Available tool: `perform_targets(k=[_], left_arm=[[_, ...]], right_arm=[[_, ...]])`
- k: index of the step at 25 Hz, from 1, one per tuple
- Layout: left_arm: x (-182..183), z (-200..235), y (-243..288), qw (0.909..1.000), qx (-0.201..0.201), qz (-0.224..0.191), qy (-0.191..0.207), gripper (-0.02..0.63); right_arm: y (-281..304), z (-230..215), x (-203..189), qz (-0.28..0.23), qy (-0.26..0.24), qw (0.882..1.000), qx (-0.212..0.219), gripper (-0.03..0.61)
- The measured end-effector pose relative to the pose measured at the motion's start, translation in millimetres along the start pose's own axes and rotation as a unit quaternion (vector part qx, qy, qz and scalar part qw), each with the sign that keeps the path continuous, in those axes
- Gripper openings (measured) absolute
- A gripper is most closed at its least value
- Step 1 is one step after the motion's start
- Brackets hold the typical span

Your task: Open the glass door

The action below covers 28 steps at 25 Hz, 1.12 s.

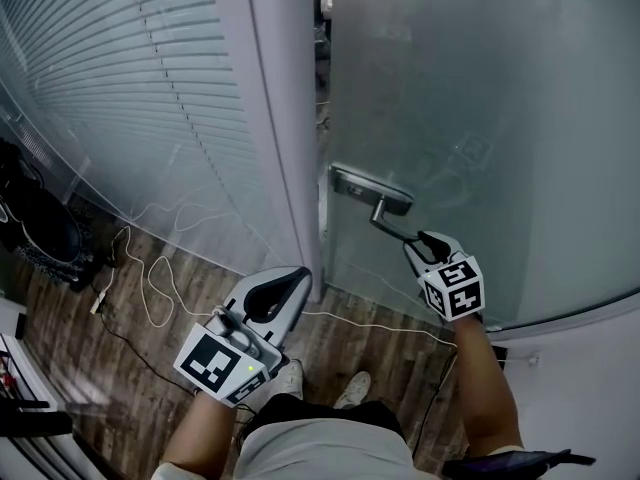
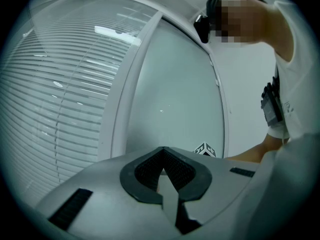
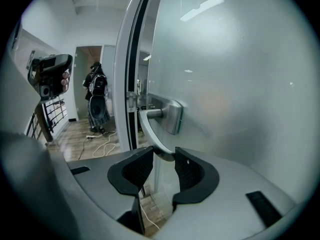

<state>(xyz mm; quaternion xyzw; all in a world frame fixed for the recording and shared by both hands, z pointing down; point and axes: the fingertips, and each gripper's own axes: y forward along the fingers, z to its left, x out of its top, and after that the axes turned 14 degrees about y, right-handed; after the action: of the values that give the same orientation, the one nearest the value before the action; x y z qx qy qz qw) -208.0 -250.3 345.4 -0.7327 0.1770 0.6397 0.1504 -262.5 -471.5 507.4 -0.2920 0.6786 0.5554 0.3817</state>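
The frosted glass door (image 1: pixel 480 118) stands slightly ajar from its white frame post (image 1: pixel 285 118). Its metal lever handle (image 1: pixel 392 226) sticks out from a plate (image 1: pixel 365 188) near the door's edge. My right gripper (image 1: pixel 425 246) is shut on the free end of the lever. In the right gripper view the lever (image 3: pixel 150 129) curves down between the two dark pads (image 3: pixel 137 166) of the right gripper (image 3: pixel 164 156). My left gripper (image 1: pixel 285 286) hangs low beside the frame post, shut and holding nothing. Its pads (image 2: pixel 175 169) meet at the tip of the left gripper (image 2: pixel 162 156).
A glass partition with slatted blinds (image 1: pixel 120 78) runs to the left of the post. White and black cables (image 1: pixel 150 278) trail over the wooden floor, and dark equipment (image 1: pixel 40 233) stands at far left. Through the door gap a corridor with a standing figure (image 3: pixel 96 96) shows.
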Motion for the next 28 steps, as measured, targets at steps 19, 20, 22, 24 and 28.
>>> perform_targets(k=[19, 20, 22, 24, 28], left_arm=[[-4.6, 0.3, 5.0, 0.9995, 0.032, -0.005, -0.001, -0.002], [-4.7, -1.8, 5.3, 0.9995, 0.033, -0.005, -0.001, -0.002], [-5.1, -1.4, 6.8, 0.9994, 0.034, -0.006, -0.001, -0.001], [-3.9, 4.0, 10.3, 0.9993, 0.037, -0.005, -0.002, -0.002], [-0.9, 15.9, 21.9, 0.999, 0.044, -0.003, -0.004, -0.002]], right_arm=[[26.3, -48.2, 12.9, 0.0, -0.004, 1.0, -0.031, 0.133], [25.7, -51.2, 12.1, -0.002, -0.003, 0.999, -0.034, 0.133], [28.0, -57.0, 14.1, -0.004, -0.001, 0.999, -0.04, 0.133], [32.8, -63.5, 21.9, -0.007, 0.001, 0.999, -0.046, 0.133], [39.7, -80.9, 44.4, -0.017, -0.016, 0.998, -0.059, 0.133]])
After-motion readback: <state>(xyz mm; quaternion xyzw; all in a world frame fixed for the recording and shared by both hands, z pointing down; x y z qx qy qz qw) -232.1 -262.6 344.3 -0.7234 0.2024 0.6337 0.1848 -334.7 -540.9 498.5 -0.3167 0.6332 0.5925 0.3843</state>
